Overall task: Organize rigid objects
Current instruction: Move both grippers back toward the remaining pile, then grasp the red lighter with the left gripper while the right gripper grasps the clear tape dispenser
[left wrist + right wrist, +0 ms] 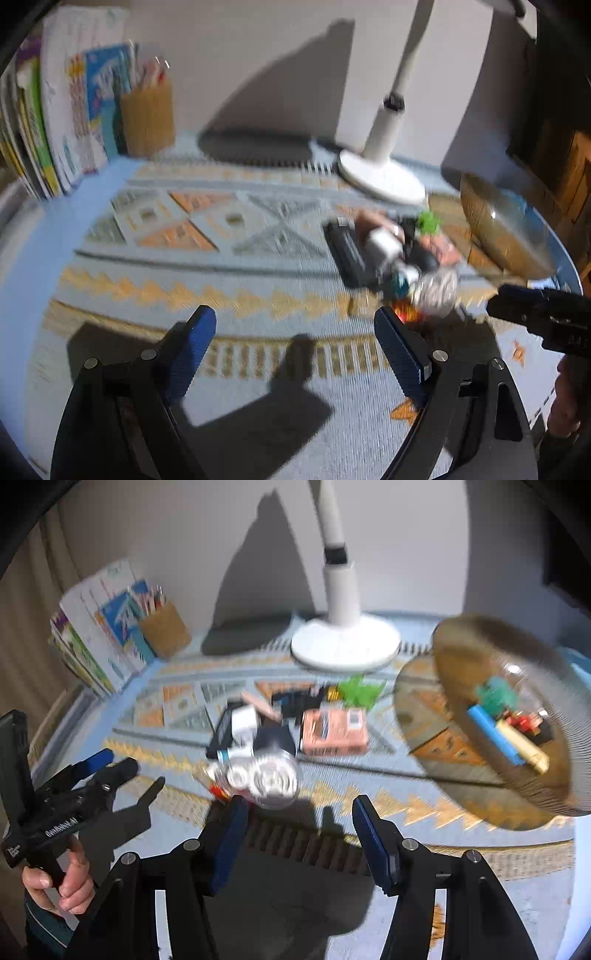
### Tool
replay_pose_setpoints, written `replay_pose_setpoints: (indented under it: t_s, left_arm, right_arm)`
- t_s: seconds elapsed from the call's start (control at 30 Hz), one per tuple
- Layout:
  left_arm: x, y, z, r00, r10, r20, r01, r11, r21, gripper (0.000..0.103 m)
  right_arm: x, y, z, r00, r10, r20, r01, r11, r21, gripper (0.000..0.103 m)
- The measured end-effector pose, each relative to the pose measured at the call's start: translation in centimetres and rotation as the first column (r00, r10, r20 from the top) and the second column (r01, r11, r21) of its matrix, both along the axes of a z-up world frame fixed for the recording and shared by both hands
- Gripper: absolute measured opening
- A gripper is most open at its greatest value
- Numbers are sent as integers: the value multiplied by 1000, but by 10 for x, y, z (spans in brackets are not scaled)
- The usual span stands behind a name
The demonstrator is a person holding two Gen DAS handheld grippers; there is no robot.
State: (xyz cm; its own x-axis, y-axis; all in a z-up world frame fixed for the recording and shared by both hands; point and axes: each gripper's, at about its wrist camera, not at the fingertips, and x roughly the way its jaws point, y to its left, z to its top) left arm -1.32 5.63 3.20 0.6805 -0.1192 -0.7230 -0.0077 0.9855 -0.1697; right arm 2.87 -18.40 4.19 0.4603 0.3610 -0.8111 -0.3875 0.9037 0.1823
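Observation:
A blurred pile of small rigid things lies mid-mat: a black flat device (pixel 221 731), a white block (pixel 243 718), a pink box (pixel 334 731), a green toy (pixel 360 692) and a clear plastic piece (pixel 266 775). The same pile (pixel 388 251) shows at the right of the left wrist view. A woven bowl (pixel 532 786) at the right holds blue, yellow, teal and red pieces. My right gripper (pixel 299 819) is open just short of the clear piece, nothing between its fingers. My left gripper (pixel 295 332) is open over bare mat, left of the pile.
A white lamp base (pixel 345 642) stands behind the pile. A pencil cup (pixel 164 629) and upright books (pixel 96 635) fill the far left corner. A patterned mat (pixel 184 258) covers the table. A hand (pixel 62 882) holds the left gripper (pixel 110 768).

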Motion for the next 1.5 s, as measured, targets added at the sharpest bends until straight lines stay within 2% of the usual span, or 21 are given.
replay_pose_setpoints:
  t_s: [0.17, 0.27, 0.4, 0.6, 0.63, 0.67, 0.73, 0.87, 1.0, 1.1, 1.2, 1.3, 1.33, 1.5]
  left_arm:
    - [-4, -30, -6, 995, -99, -20, 99, 994, 43, 87]
    - [-4, -48, -11, 987, -156, -47, 159, 985, 65, 87]
    - [-2, -65, -16, 979, -192, -70, 200, 970, 135, 87]
    - [1, -71, -17, 974, -210, -88, 219, 969, 113, 87]
    - [3, -73, -17, 973, -211, -90, 219, 970, 101, 87]
    - [6, -75, -18, 973, -211, -92, 220, 971, 96, 87]
    - [8, -81, -18, 971, -219, -97, 228, 969, 97, 87]
    - [11, -94, -20, 969, -226, -101, 237, 963, 125, 87]
    - [21, -105, -22, 972, -207, -114, 224, 961, 160, 87]
    - [24, -105, -24, 975, -188, -122, 208, 961, 183, 87]
    - [26, -92, -23, 983, -137, -122, 156, 973, 170, 87]
    - [24, -65, -22, 990, -66, -125, 84, 985, 149, 85]
    - [21, -53, -22, 991, -43, -128, 62, 988, 144, 85]
    - [8, 5, -26, 987, 65, -145, -48, 992, 119, 85]
  right_arm:
    - [22, 10, -18, 995, 65, -81, -66, 998, -11, 57]
    - [38, 16, -26, 986, 108, -128, -105, 994, 31, 57]
    - [55, 20, -34, 972, 157, -172, -138, 984, 115, 58]
    - [58, 22, -35, 970, 175, -170, -147, 975, 166, 58]
    - [56, 21, -34, 972, 169, -163, -142, 977, 160, 55]
    - [54, 20, -33, 972, 170, -161, -144, 976, 164, 45]
    - [48, 16, -29, 974, 163, -156, -135, 975, 176, 36]
    - [33, -2, -25, 985, 93, -146, -63, 979, 196, 22]
    - [24, -28, -26, 988, 16, -157, 21, 972, 233, 20]
    - [22, -34, -27, 983, 31, -179, 15, 967, 252, 20]
    - [26, -28, -28, 977, 55, -205, -2, 968, 251, 25]
    - [30, -20, -27, 978, 65, -198, -15, 969, 247, 47]
    - [31, -16, -25, 981, 66, -182, -22, 973, 232, 60]
    - [42, 4, -26, 978, 116, -171, -81, 977, 199, 62]
